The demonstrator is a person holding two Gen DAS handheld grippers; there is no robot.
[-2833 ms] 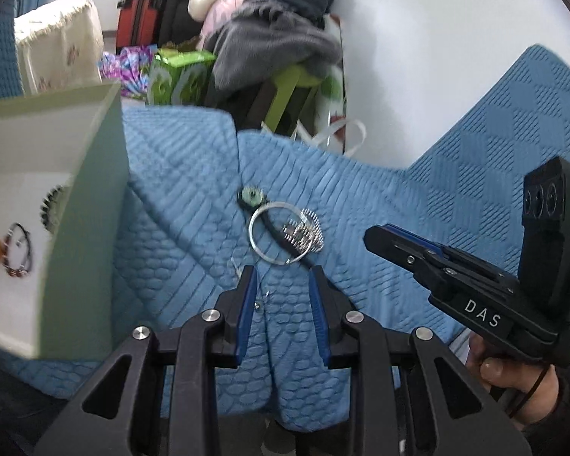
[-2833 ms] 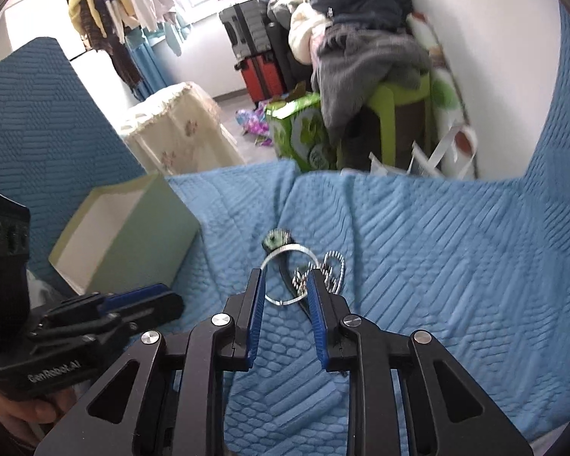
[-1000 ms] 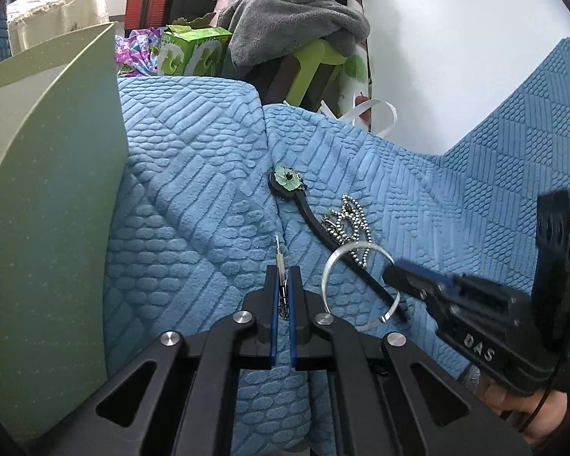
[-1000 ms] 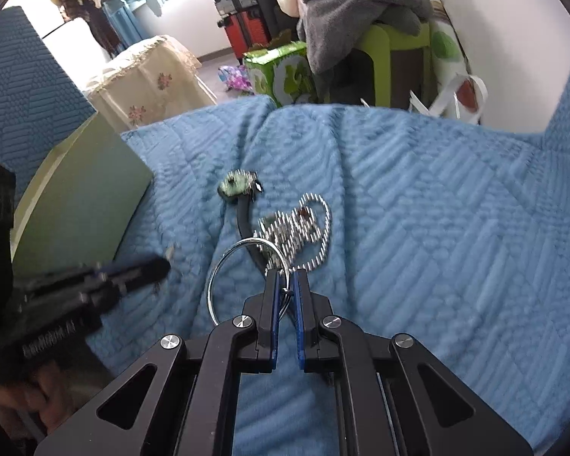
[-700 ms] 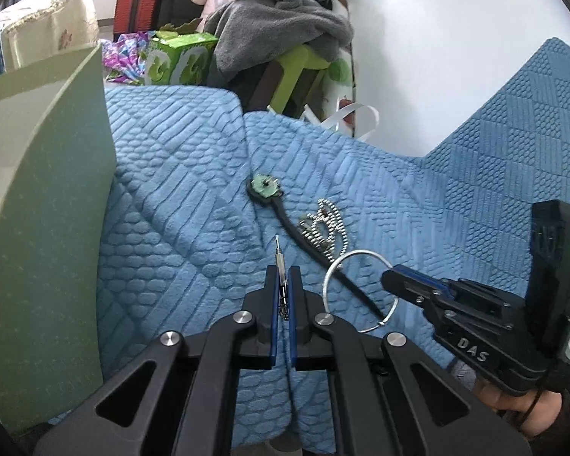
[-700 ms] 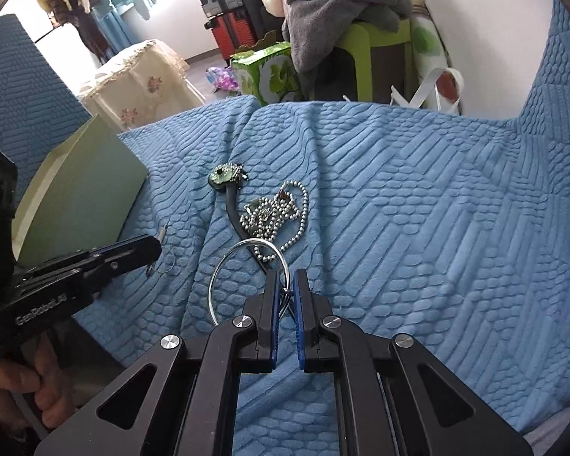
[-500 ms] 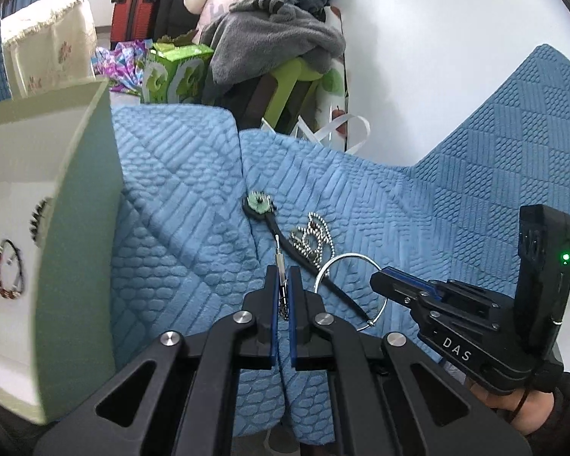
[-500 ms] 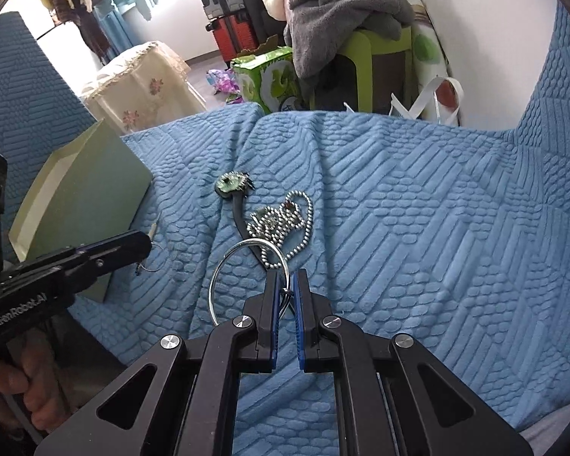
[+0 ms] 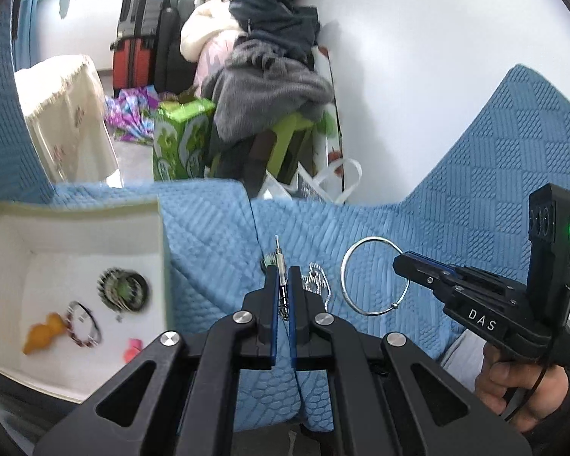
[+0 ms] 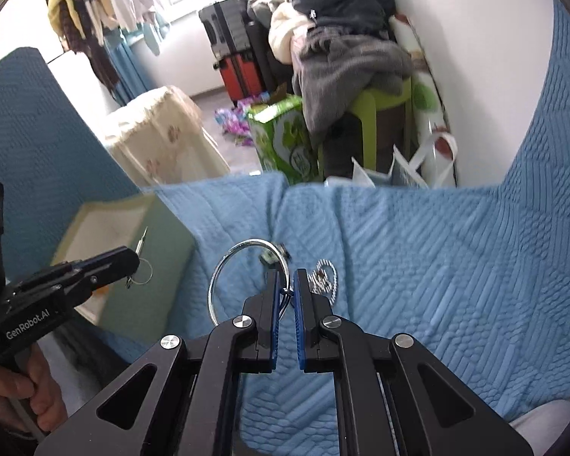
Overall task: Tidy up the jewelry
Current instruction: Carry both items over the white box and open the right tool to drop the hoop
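My left gripper [image 9: 282, 269] is shut on a small silver earring [image 9: 278, 256] whose pin sticks up past the tips; its thin ring [image 10: 143, 270] shows in the right wrist view. To its right, my right gripper [image 10: 285, 274] is shut on a large silver hoop [image 10: 224, 266], which hangs in the air [image 9: 346, 279]. Both are held above the blue quilt [image 9: 216, 235]. A bead chain [image 10: 325, 275] and a green-headed dark piece [image 10: 270, 256] lie on the quilt below. At the left stands an open pale green box [image 9: 162, 250] holding a dark beaded bracelet [image 9: 123, 288], a red bead bracelet [image 9: 81, 323] and an orange piece [image 9: 41, 336].
Past the quilt's far edge are a green carton [image 9: 180, 133], a green stool piled with clothes [image 9: 269, 83], suitcases [image 9: 136, 49] and a cream covered stand [image 9: 62, 121]. A white wall [image 9: 437, 76] rises at the right. A hand [image 9: 513, 387] holds each gripper's handle.
Both grippers have risen off the quilt, still shut on the earring and the hoop. The chain and the green-headed piece stayed down. The box's inside has come into the left view.
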